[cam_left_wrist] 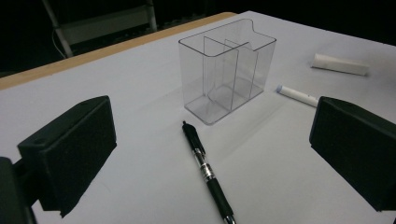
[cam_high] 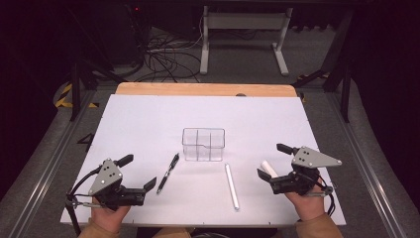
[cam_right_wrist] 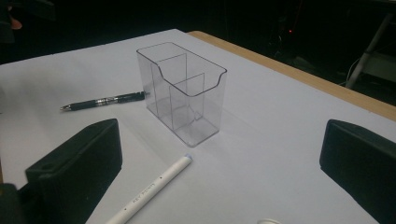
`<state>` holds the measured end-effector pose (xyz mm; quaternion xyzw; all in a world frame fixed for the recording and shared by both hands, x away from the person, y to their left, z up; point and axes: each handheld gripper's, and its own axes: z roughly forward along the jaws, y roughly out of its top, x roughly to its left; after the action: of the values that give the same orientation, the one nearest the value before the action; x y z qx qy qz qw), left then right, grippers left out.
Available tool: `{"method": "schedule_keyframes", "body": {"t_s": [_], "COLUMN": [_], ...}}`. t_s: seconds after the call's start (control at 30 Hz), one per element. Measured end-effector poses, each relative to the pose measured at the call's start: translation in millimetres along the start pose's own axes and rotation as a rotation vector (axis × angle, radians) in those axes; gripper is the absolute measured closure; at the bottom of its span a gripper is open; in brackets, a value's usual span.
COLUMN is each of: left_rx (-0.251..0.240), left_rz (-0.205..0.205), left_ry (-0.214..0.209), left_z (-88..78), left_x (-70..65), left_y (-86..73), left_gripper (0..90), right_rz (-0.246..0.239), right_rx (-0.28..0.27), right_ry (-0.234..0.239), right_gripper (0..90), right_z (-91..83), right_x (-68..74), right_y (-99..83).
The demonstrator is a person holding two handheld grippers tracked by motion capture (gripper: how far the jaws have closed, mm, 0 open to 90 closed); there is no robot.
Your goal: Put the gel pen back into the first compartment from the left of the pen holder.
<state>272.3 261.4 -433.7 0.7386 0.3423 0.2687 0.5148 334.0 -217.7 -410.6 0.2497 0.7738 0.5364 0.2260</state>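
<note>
A clear plastic box (cam_high: pixel 203 145) with inner dividers stands empty mid-table on the white board (cam_high: pixel 148 119). Left of it lies a black pen (cam_high: pixel 168 172); to its right, a long white pen (cam_high: pixel 232 186) and a short white tube (cam_high: pixel 269 168). My left gripper (cam_high: pixel 137 172) is open near the front left, jaws wide either side of the black pen (cam_left_wrist: pixel 208 172), aimed at the box (cam_left_wrist: pixel 227 70). My right gripper (cam_high: pixel 274 161) is open at the front right, straddling the tube. Its view shows the box (cam_right_wrist: pixel 182 91) ahead and the white pen (cam_right_wrist: pixel 152 189) by its left jaw.
The board lies on a wooden table whose far edge (cam_high: pixel 205 89) shows beyond it. Metal rails (cam_high: pixel 44 163) run along both sides. Past the table are a white table frame (cam_high: pixel 242 37) and loose cables (cam_high: pixel 163 59) on the floor.
</note>
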Motion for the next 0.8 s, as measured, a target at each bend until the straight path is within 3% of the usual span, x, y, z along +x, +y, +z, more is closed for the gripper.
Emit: {"method": "schedule_keyframes", "body": {"t_s": [0.13, 0.3, 0.37, 0.43, 0.6, 0.8], "left_rx": [0.004, 0.048, 0.092, 0.136, 0.221, 0.308], "left_rz": [-0.011, -0.031, -0.016, -0.017, -0.048, -0.049], "left_ry": [0.009, -0.003, -0.013, 0.008, -0.006, -0.022], "left_z": [1.7, 6.1, 8.8, 13.2, 24.4, 36.8], "left_x": [-1.3, -1.6, -0.7, -0.6, 1.1, 0.8], "left_y": [3.2, 6.7, 8.4, 10.0, 11.4, 11.6], "left_gripper": [1.4, 3.7, 7.3, 8.3, 11.0, 15.0], "right_rz": [0.023, 0.025, 0.021, 0.011, -0.028, -0.041], "right_rx": [-0.014, -0.016, -0.024, -0.028, -0.014, 0.001], "right_ry": [0.005, 0.021, 0.019, 0.011, -0.008, 0.007], "right_gripper": [0.0, 1.8, 3.6, 4.8, 6.7, 7.5], "right_z": [-2.6, -6.9, -8.5, -10.0, -10.1, -7.0], "right_x": [-1.7, -2.2, -2.6, -2.4, 1.6, 2.7], "right_y": [-4.8, -6.9, -7.1, -6.6, -4.8, -5.3]}}
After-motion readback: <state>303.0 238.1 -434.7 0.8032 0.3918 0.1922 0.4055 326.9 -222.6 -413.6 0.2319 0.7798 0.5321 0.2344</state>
